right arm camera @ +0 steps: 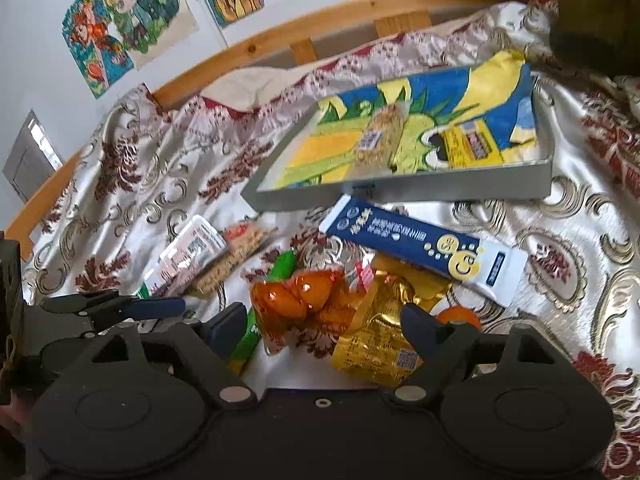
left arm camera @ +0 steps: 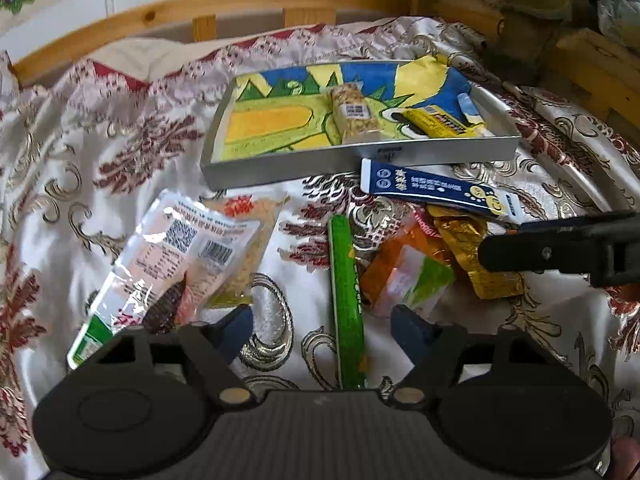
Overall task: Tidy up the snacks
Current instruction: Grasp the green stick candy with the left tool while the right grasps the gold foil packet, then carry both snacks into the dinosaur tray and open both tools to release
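A grey tray [left arm camera: 280, 166] [right arm camera: 460, 190] with a colourful drawing lining holds a granola bar [left arm camera: 354, 114] [right arm camera: 378, 140] and a yellow packet [left arm camera: 438, 120] [right arm camera: 474, 146]. Loose snacks lie in front of it on the patterned bedcloth: a blue stick pack [left arm camera: 436, 190] [right arm camera: 420, 244], a green stick [left arm camera: 346, 300], an orange packet [left arm camera: 404, 276] [right arm camera: 304, 304], a gold packet [left arm camera: 476, 256] [right arm camera: 380, 344] and a clear white bag [left arm camera: 168, 256] [right arm camera: 192, 252]. My left gripper [left arm camera: 322, 328] is open over the green stick. My right gripper [right arm camera: 324, 326] is open over the orange and gold packets.
A wooden bed rail [left arm camera: 224, 4] [right arm camera: 320, 20] runs behind the tray. Drawings [right arm camera: 120, 24] hang on the wall. The right gripper's finger [left arm camera: 560, 246] reaches in from the right of the left view; the left gripper [right arm camera: 116, 306] shows at the right view's left.
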Motion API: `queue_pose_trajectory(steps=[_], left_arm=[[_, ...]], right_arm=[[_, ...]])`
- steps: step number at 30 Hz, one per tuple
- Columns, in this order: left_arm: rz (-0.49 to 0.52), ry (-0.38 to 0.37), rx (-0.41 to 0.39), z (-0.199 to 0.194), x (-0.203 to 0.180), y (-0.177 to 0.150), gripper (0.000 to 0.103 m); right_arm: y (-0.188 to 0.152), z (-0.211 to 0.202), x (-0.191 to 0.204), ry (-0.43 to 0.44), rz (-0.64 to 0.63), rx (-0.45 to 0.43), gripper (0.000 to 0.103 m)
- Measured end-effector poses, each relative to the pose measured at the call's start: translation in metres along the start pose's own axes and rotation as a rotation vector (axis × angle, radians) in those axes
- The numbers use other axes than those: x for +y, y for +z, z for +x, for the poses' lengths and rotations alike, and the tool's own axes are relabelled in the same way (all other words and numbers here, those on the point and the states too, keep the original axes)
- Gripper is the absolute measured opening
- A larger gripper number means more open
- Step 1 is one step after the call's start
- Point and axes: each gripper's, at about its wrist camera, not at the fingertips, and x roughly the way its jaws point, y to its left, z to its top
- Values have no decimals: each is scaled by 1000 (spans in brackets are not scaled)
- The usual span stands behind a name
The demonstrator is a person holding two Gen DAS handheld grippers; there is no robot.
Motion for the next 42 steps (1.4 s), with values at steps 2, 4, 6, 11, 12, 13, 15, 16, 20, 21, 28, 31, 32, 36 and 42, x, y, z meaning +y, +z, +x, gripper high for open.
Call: queue_pose_trajectory(steps=[2, 4, 6, 11, 12, 13, 15, 16, 20, 21, 28, 31, 32, 36, 42], left_arm=[[-17, -10, 6, 5, 4, 0, 65], [-34, -27, 15, 10, 7, 1, 57], [-46, -49, 20, 14, 9, 2, 50], [-77, -108, 33, 26, 6, 4, 35], [-75, -106, 41, 29, 5, 5, 33], [-72, -101, 50, 32, 4, 5, 29], [-79, -99, 61, 37, 4, 5, 25], [-85, -100, 67, 40, 5, 5, 25], [-103, -92, 83, 46, 6, 10, 25], [-105, -89, 87, 47, 6, 11, 25], [-133, -69, 91, 52, 4, 12, 20], [-124, -56, 95, 50, 0, 13, 18], [-127, -51, 100, 49, -1, 13, 18], [-175, -53, 125, 45, -1, 13, 18], [-186, -48, 118, 30, -6, 7, 18]], right_arm=[[0, 6, -2, -16, 5, 7, 81], [1, 11, -4, -40, 8, 10, 76], [2, 17, -6, -71, 6, 13, 73], [3, 34, -19, -121, 58, 64, 60], [2, 36, -22, -125, 75, 68, 60], [3, 37, -24, -135, 81, 66, 60], [4, 42, -28, -161, 85, 73, 59], [4, 44, -29, -157, 96, 75, 59], [3, 49, -25, -164, 77, 83, 61], [3, 50, -23, -170, 66, 83, 61], [-2, 55, -13, -217, -1, 94, 54], [-1, 55, -14, -203, 17, 105, 46], [-1, 54, -14, -201, 21, 109, 45], [-2, 50, -11, -194, 22, 120, 42], [-7, 30, -5, -162, 37, 121, 41]])
